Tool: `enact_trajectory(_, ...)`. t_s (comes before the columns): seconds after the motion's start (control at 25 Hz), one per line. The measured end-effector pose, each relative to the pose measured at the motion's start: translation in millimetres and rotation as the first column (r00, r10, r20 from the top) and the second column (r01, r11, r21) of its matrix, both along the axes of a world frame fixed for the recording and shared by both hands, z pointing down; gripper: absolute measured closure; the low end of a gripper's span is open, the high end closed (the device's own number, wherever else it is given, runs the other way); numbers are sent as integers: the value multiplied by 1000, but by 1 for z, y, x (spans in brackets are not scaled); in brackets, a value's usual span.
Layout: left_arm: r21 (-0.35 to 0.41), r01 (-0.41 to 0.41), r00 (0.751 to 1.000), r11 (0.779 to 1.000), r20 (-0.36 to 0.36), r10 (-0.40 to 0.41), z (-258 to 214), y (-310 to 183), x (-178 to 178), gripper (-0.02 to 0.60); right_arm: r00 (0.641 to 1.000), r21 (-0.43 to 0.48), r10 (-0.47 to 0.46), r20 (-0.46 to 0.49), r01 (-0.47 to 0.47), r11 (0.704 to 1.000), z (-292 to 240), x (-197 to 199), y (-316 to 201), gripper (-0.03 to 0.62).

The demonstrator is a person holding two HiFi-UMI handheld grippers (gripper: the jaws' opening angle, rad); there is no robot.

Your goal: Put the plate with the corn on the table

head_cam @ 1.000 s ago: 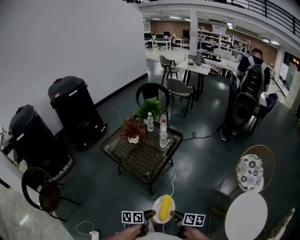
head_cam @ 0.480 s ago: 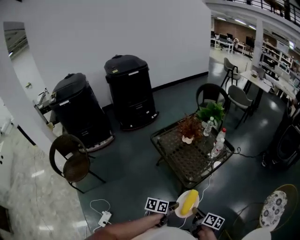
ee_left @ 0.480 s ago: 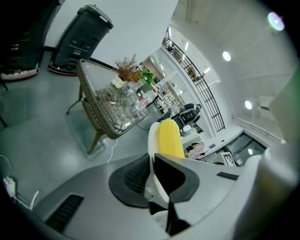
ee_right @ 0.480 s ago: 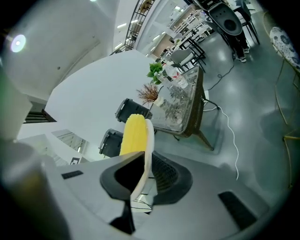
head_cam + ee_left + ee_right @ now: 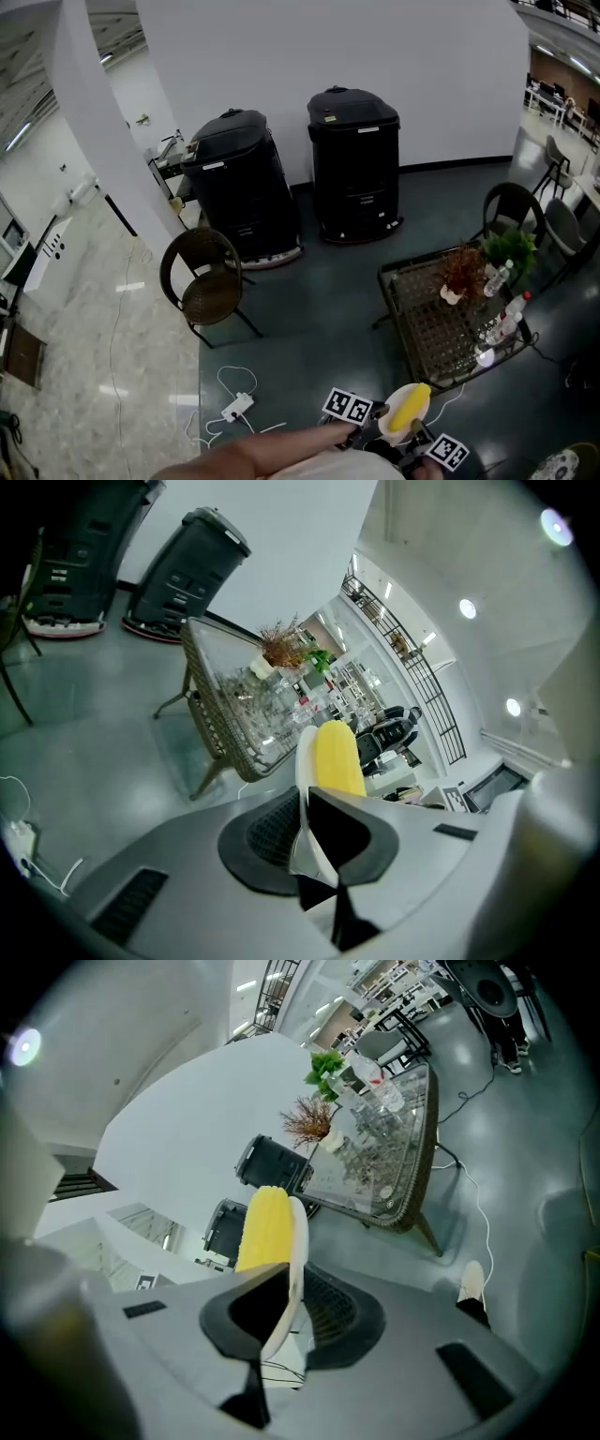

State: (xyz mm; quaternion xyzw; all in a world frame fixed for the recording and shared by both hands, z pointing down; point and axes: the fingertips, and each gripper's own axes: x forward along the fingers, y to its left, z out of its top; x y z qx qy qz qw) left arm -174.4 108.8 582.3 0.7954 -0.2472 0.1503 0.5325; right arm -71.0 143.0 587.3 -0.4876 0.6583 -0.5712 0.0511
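The left tool (image 5: pixel 305 803) and right tool (image 5: pixel 286 1288) are grey, black-padded (marker cubes (image 5: pixel 349 406) black-and-white).

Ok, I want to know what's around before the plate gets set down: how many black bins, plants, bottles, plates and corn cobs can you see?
Black bins: 2
Plants: 2
Bottles: 2
Plate: 1
Corn cob: 1
Total: 8
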Motion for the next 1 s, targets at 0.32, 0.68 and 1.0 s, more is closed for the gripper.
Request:
enact_trajectory(0.32,19,97,995,995,5,-98,0,-62,10,549,996,14,-86,12,86,996,3,15,-72,539)
enact_trajectory(0.68,33,155,988,987,-30,-154,-11,-121,59,549,994,25,-113,-3,113,993,-10,67,-135,539)
enact_trajectory(1.0,34,175,984,984,-28,-174,0,-158,91,549,987,65,-156,45,153,986,-4,94,-180,539)
